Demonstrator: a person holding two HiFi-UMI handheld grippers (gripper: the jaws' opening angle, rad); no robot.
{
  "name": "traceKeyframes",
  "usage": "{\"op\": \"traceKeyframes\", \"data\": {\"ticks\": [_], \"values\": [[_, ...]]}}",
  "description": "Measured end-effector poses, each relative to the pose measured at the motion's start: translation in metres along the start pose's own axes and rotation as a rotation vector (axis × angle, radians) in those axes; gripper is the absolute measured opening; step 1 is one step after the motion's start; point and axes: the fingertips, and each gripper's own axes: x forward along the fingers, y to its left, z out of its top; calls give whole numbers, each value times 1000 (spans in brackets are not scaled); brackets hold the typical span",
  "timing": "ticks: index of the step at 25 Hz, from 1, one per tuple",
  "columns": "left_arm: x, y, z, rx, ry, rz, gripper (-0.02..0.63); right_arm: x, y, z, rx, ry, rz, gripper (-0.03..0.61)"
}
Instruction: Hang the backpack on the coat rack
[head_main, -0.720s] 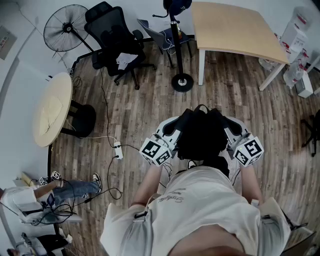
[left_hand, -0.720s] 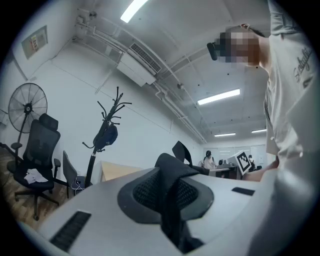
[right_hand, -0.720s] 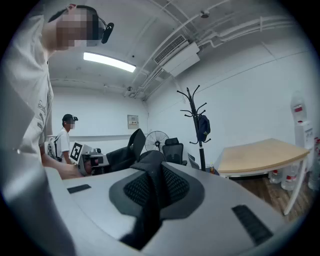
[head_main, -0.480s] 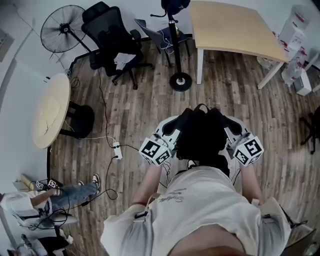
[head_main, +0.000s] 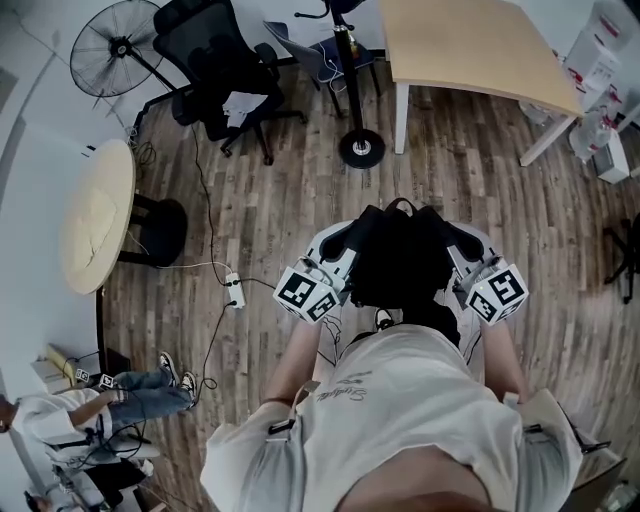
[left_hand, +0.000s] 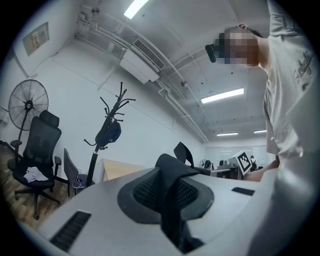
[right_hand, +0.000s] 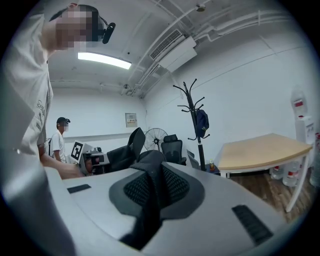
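Left claw (head_main: 343, 250) and right claw (head_main: 457, 250) are both clenched, each on a black strap (left_hand: 172, 215) of the backpack (head_main: 400, 265). The backpack hangs between the two claws, directly ahead of the wearer, above the floor (head_main: 280, 200).

Change from the earlier head view: grip and backpack position between the claws are unchanged. The room contents sit further toward 12 o'clock in the frame. The seated person (head_main: 110, 400) at 8 o'clock has shifted both legs.

Edges and open room:
- Coat rack (head_main: 361, 148) stands at 12 o'clock of the backpack, with bare planks between its round base and the backpack.
- A dark bag (left_hand: 109, 134) hangs on the rack's upper hooks.
- The table (head_main: 470, 50) stands at 1 o'clock, its near leg just beside the rack base.
- A cable and power strip (head_main: 235, 292) lie at 9 o'clock of the left claw.

Surface and room: wood-plank floor, white walls. Office chair (head_main: 215, 60) and fan (head_main: 110, 50) stand at 10 to 11 o'clock. A round table (head_main: 95, 215) is at 9 o'clock.
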Motion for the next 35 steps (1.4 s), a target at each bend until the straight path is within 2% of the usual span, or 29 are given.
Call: {"op": "traceKeyframes", "data": {"ticks": [7,12,18,26,32,35], "values": [[44,34,-8,-36,42,9,41,34,-49,-2,2,21,31,26],[88,59,-7,-6,62,22,41,61,-96,2,-10,19,50,26],[139,91,0,-30,40,62,41,94,-149,22,-10,-2,88,26],[215,119,8,26,22,93,41,129,-228,40,-5,-26,139,26],[244,146,15,-7,11,140,41,158,-257,55,8,-40,172,26],[259,161,17,29,21,153,41,174,-272,59,10,-44,181,26]]}}
